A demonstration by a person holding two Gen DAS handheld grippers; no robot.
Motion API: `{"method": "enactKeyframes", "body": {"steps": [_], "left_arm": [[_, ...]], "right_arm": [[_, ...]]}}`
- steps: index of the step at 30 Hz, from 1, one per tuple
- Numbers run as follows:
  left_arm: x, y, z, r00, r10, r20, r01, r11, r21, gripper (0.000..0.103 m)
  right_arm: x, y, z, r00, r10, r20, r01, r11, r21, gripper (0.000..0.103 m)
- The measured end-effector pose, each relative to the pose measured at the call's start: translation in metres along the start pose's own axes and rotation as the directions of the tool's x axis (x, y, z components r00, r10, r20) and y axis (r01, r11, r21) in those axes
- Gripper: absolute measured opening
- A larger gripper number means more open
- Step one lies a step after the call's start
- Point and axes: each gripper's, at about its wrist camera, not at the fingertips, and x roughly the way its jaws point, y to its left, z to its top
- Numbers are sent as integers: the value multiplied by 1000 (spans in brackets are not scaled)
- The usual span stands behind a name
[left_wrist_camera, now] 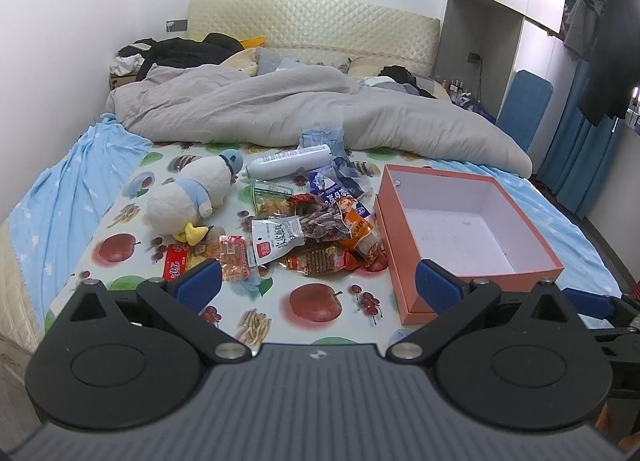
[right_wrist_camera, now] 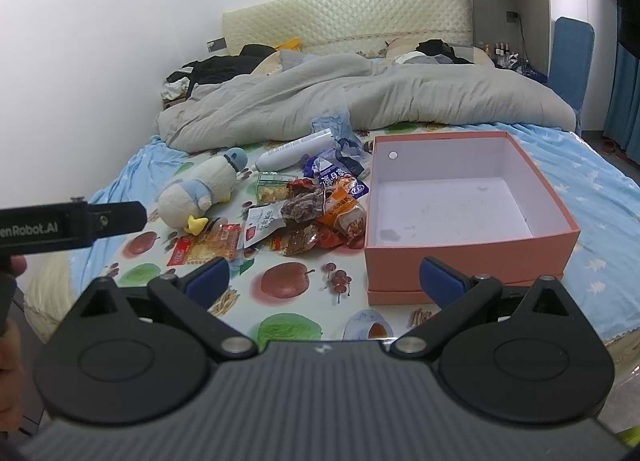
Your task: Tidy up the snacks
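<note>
The pink box (left_wrist_camera: 468, 221) sits open and bare inside on a fruit-printed sheet (left_wrist_camera: 316, 325) spread over the bed, and everything else is best placed from it. Just to the left of the pink box lies the heap of snack packets (left_wrist_camera: 312, 229), several overlapping, the nearest orange packet (left_wrist_camera: 362, 231) touching or almost touching the box's left wall. At the heap's near-left edge, farther from the pink box, a flat red-and-orange packet (left_wrist_camera: 208, 257) lies by itself on the sheet. Beyond the heap, away from the box's far-left corner, a white bottle (left_wrist_camera: 288, 161) lies on its side, and farther left again a plush duck (left_wrist_camera: 192, 193) lies tipped over. Behind the pink box a grey duvet (left_wrist_camera: 300, 101) is bunched across the bed. The left gripper (left_wrist_camera: 320, 281) hovers above the sheet in front of the heap, its 2 blue-padded fingers spread wide with nothing between them. The right gripper (right_wrist_camera: 324, 281) hangs before the box's near-left corner, jaws likewise wide apart and holding nothing; in its view the pink box (right_wrist_camera: 468, 197) fills the right side and the heap (right_wrist_camera: 304, 217) sits left of it.
</note>
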Motion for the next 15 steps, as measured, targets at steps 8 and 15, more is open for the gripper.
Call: {"method": "enactKeyframes", "body": {"steps": [8,15], "left_arm": [[-4,2,1,1000,-1,9,1,1000,3,103],[-5,1,2,1000,-1,10,0,1000,4,103]], "right_arm": [[0,0,0,1000,4,-1,-4,1000,0,103],[0,0,-1,1000,1,2,-1,1000,-3,103]]}}
